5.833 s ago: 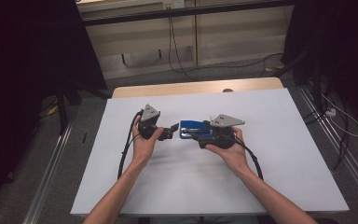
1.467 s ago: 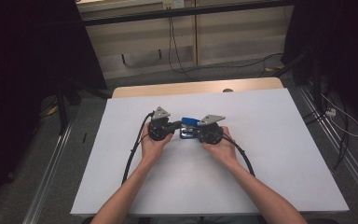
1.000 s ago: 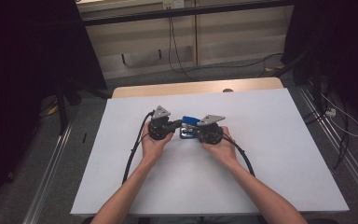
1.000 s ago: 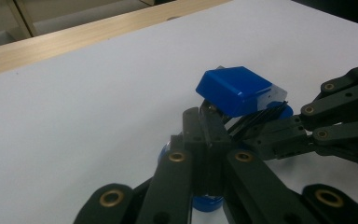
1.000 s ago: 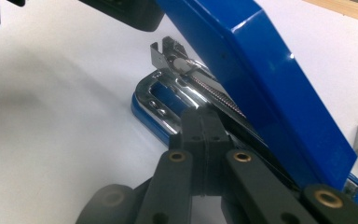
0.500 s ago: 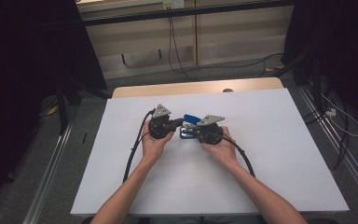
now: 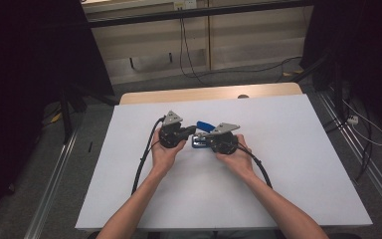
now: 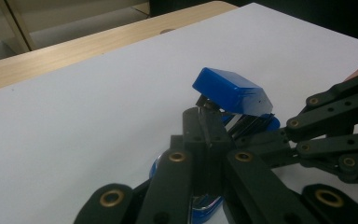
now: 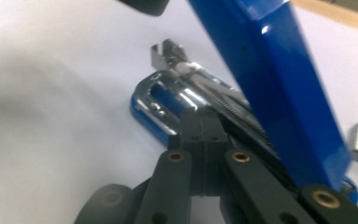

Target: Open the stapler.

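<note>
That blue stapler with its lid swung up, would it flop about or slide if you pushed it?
The blue stapler is hinged, its top raised, so it probably swings when nudged. Metal track suggests some heft. On the smooth white table it may slide rather than tip.

Black linked fingers (image 8: 200, 135), brass rivets, black cables (image 7: 144, 159)

Quick count: one blue stapler (image 7: 203, 133) mid-frame, two grippers, left (image 7: 190, 131) and right (image 7: 205, 141), two hands, one white table (image 7: 288, 159).
</note>
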